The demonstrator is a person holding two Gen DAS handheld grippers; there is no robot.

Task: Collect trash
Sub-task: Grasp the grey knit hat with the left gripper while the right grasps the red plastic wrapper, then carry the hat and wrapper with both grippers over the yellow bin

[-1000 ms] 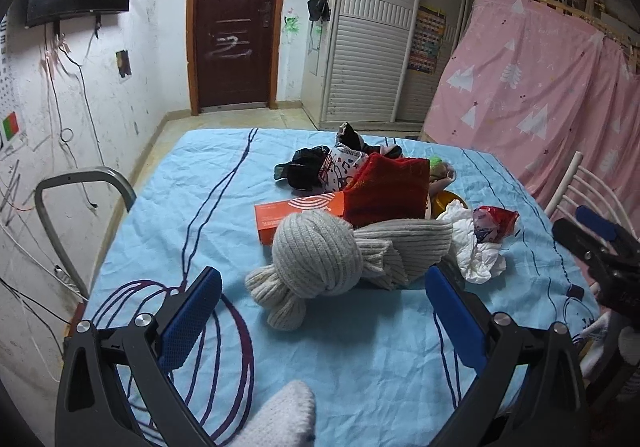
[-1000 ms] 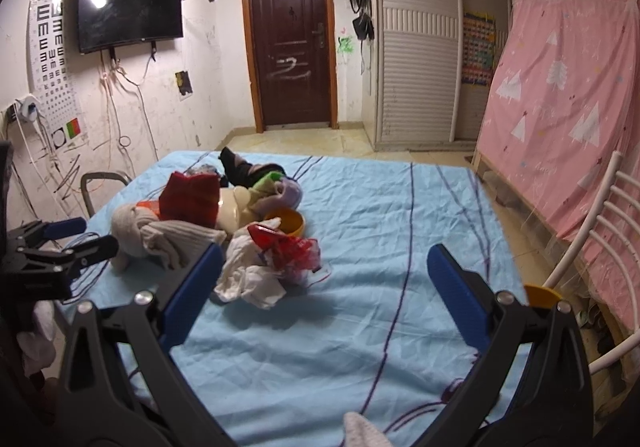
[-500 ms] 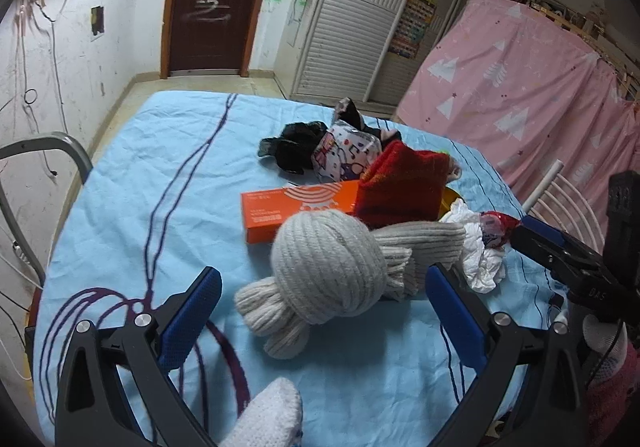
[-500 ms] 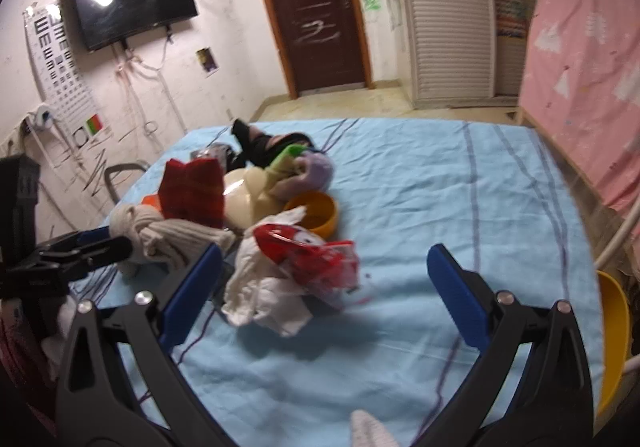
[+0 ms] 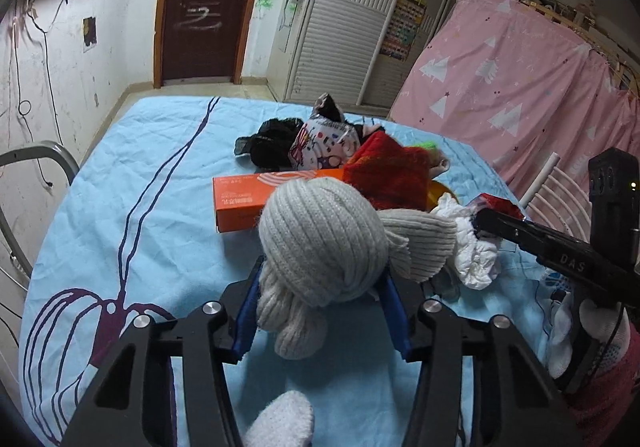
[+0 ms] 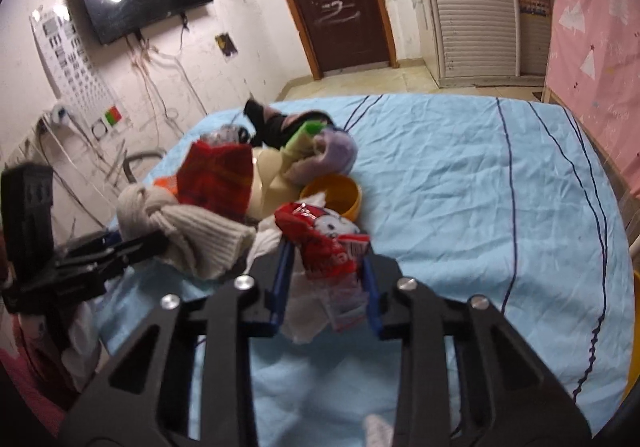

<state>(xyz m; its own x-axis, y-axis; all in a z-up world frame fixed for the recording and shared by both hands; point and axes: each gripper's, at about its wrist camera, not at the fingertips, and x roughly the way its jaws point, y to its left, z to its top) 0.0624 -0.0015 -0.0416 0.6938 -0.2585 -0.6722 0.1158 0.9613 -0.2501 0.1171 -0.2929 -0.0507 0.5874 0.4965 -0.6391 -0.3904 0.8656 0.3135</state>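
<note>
Right gripper point(image 6: 326, 283) pinched on wrapper point(image 6: 324, 247); left gripper point(image 5: 324, 311) seemingly clamped around knit bundle point(image 5: 320, 243). Lift wrapper straight, shedding tissue point(image 6: 266, 241).

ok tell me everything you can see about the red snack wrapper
The red snack wrapper is a crinkled, glossy plastic packet with white print and a cartoon face. It sits tilted between the right gripper's blue fingers, which close on it, above crumpled white tissue on the blue sheet, near a yellow bowl.
</note>
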